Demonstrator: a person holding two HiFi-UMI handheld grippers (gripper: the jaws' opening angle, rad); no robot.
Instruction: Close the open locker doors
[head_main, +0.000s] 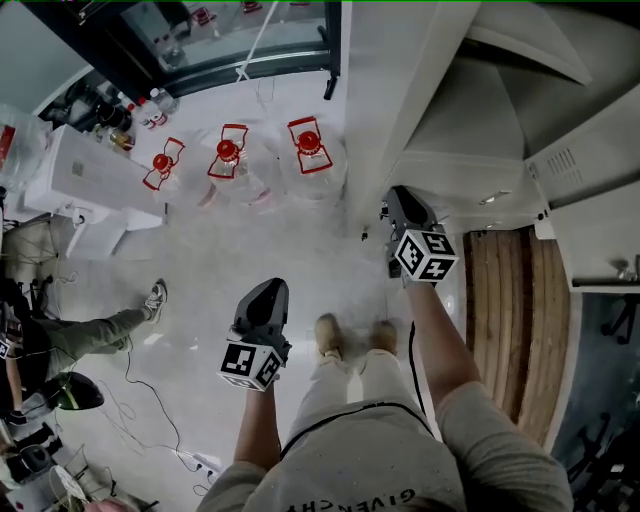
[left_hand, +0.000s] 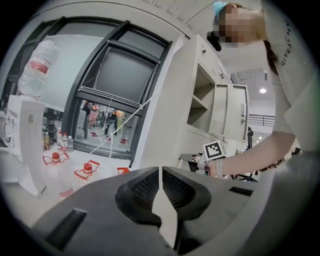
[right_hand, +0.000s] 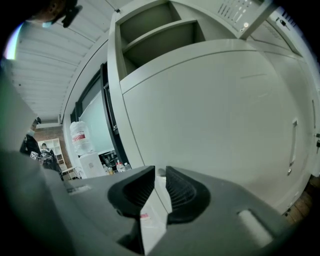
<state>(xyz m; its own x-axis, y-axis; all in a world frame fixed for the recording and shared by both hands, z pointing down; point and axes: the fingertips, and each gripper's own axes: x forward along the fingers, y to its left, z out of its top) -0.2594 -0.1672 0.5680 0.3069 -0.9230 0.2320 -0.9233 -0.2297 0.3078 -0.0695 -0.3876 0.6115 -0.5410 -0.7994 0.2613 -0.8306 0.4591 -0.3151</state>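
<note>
**TOOL AND LOCKER STATUS**

**Left tool** (head_main: 266, 290): This tool sits at lower centre of the head view, over the floor (head_main: 200, 260) and well apart from the locker (head_main: 440, 110). In the left gripper view its jaws are drawn together to a thin slit, with nothing between them.

**Right tool** (head_main: 401, 195): This tool sits right of centre in the head view, with its tip near the locker front (contact cannot be confirmed). In the right gripper view its jaws stand slightly apart and grip nothing.

**Doors:** A large grey door (right_hand: 225, 125) fills the centre and right of the right gripper view, close ahead of the right tool. Whether it is fully shut cannot be told. Above it, at upper centre, is an open compartment (right_hand: 160, 37) with a shelf. A vented door (right_hand: 235, 12) stands swung out at the upper right edge. In the left gripper view, right of centre, an open door hangs out from the locker beside the open compartment.

**Surroundings:** Three red-capped bottles (head_main: 228, 160) stand on the floor at upper centre-left of the head view, left of the locker. A seated person's leg (head_main: 105, 328) shows at the left edge.
</note>
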